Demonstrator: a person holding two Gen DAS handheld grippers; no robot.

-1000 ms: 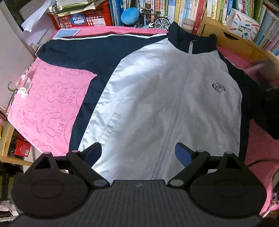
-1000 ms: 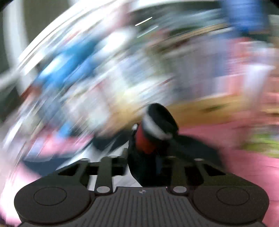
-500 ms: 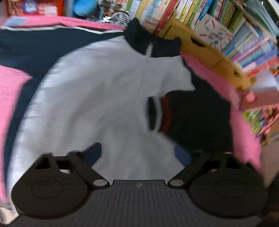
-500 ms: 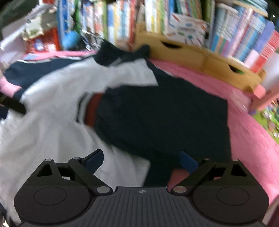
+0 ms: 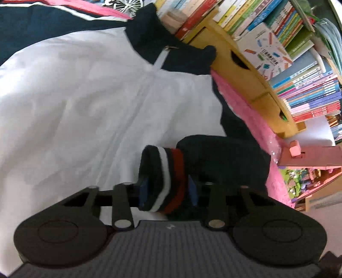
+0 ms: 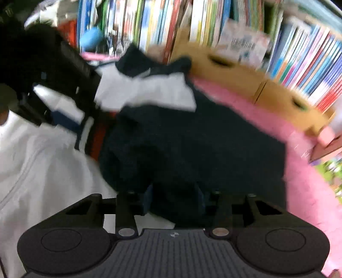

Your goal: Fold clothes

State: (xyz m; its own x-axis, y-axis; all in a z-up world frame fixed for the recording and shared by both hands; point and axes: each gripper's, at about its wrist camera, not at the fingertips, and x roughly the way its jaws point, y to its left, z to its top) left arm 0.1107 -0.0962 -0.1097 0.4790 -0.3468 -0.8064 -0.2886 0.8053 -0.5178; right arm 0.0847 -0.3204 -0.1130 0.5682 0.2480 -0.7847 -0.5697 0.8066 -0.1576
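Observation:
A white and navy zip jacket (image 5: 85, 102) lies front up on a pink blanket (image 5: 245, 107). Its navy right sleeve (image 5: 224, 156) is folded across the white front. My left gripper (image 5: 167, 190) is shut on the sleeve's striped cuff (image 5: 164, 177), which has white and red bands. In the blurred right wrist view, my right gripper (image 6: 173, 198) is shut on the navy sleeve (image 6: 192, 139) lower down, near the jacket's edge. The left gripper (image 6: 68, 121) shows there at the left, on the cuff (image 6: 94, 136). The collar (image 5: 158, 42) points toward the books.
A wooden shelf (image 5: 241, 70) packed with books (image 5: 310, 85) runs along the far and right side of the blanket. A small model bicycle (image 5: 126, 5) stands behind the collar. A pink toy structure (image 5: 305, 154) sits off the blanket's right edge.
The right gripper laid the sleeve across the jacket front, let go, then shut on the sleeve lower down. The left gripper, open before, swung right and shut on the cuff.

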